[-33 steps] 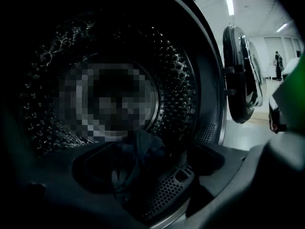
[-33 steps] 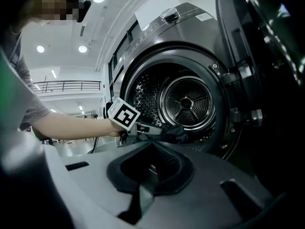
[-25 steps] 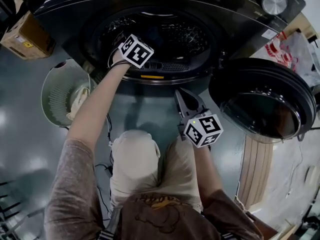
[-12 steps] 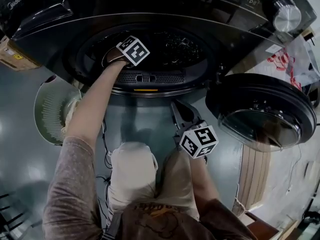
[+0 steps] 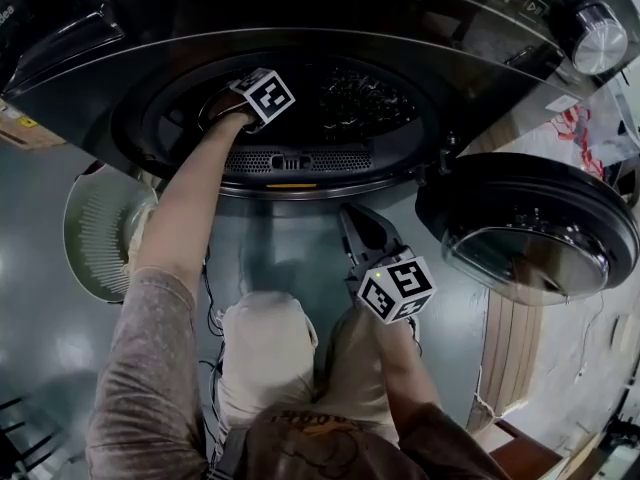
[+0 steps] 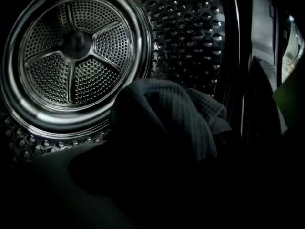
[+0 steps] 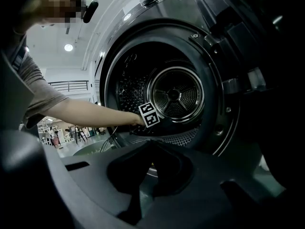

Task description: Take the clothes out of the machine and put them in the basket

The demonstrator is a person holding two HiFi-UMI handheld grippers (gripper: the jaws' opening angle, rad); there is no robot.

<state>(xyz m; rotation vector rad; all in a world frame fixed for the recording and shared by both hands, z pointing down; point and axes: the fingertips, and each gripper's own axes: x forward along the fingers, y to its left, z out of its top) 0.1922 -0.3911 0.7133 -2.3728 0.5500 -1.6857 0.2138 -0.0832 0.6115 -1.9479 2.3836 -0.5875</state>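
Note:
My left gripper reaches into the open drum (image 5: 370,98) of the dark front-loading machine; only its marker cube (image 5: 265,95) and the hand show in the head view. In the left gripper view a dark checked cloth (image 6: 176,118) lies on the drum floor just ahead, and the jaws are lost in shadow. The right gripper view shows the same cube (image 7: 149,114) at the drum mouth. My right gripper (image 5: 362,226) hangs below the opening, outside the machine, jaws together and holding nothing. The pale round basket (image 5: 95,233) stands on the floor to the left.
The machine's round door (image 5: 530,228) is swung open at the right. A cardboard box (image 5: 15,128) sits at the far left, beside the machine. My knees (image 5: 270,328) are close under the opening. The floor is grey and glossy.
My left gripper has gone deeper into the drum, and the head has leaned closer to the machine. The right gripper has stayed in about the same place.

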